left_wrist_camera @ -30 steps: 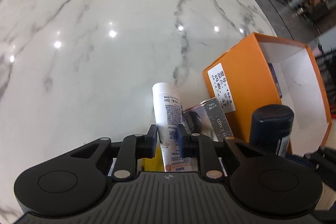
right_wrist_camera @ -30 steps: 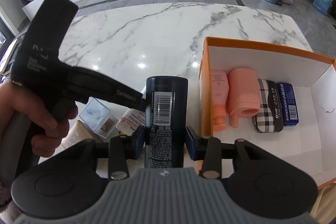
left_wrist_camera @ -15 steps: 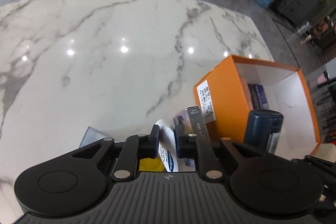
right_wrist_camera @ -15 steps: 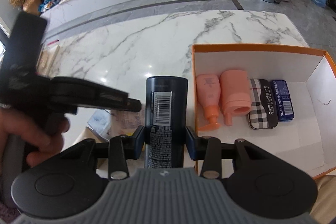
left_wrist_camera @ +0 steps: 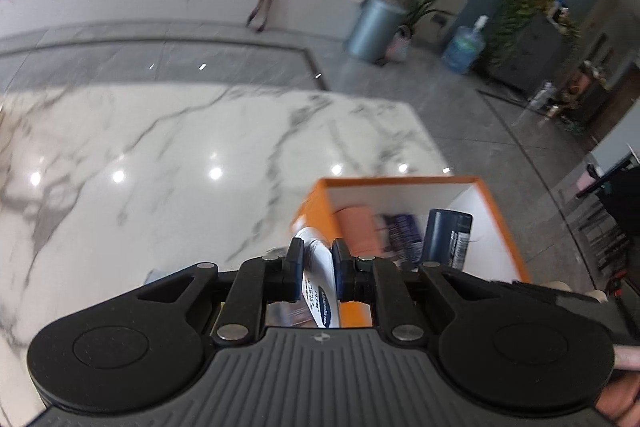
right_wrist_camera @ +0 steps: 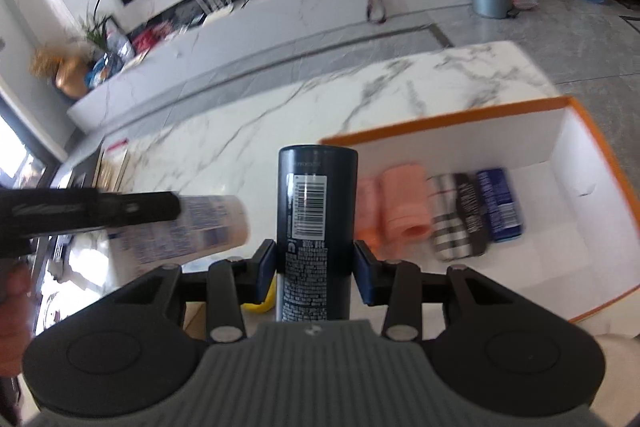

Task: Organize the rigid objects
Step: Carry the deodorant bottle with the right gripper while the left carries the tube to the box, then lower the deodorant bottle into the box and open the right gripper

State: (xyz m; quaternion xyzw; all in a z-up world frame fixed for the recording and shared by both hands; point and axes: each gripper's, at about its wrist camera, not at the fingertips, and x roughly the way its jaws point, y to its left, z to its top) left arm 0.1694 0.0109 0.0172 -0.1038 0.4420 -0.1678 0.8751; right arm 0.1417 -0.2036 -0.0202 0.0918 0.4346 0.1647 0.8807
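Both grippers carry their loads up off the marble counter toward the orange box.

The left gripper (left_wrist_camera: pixel 317 269), fingers clamped on a white cream tube (left_wrist_camera: pixel 320 279), has risen since a second ago, when the tube lay on the counter (left_wrist_camera: pixel 180 163) beside a small silver carton; the tube now hangs in the air near the box's left wall. The right gripper (right_wrist_camera: pixel 315 273) stays clamped on the dark blue spray can (right_wrist_camera: pixel 316 211), now nearer the orange box (right_wrist_camera: pixel 600 155); both loads look ready to go in. Only the right view shows the box's row clearly: peach bottle (right_wrist_camera: pixel 366 203), pink container (right_wrist_camera: pixel 406 211), plaid case (right_wrist_camera: pixel 456 215), blue tin (right_wrist_camera: pixel 500 203). The left view blurs them.
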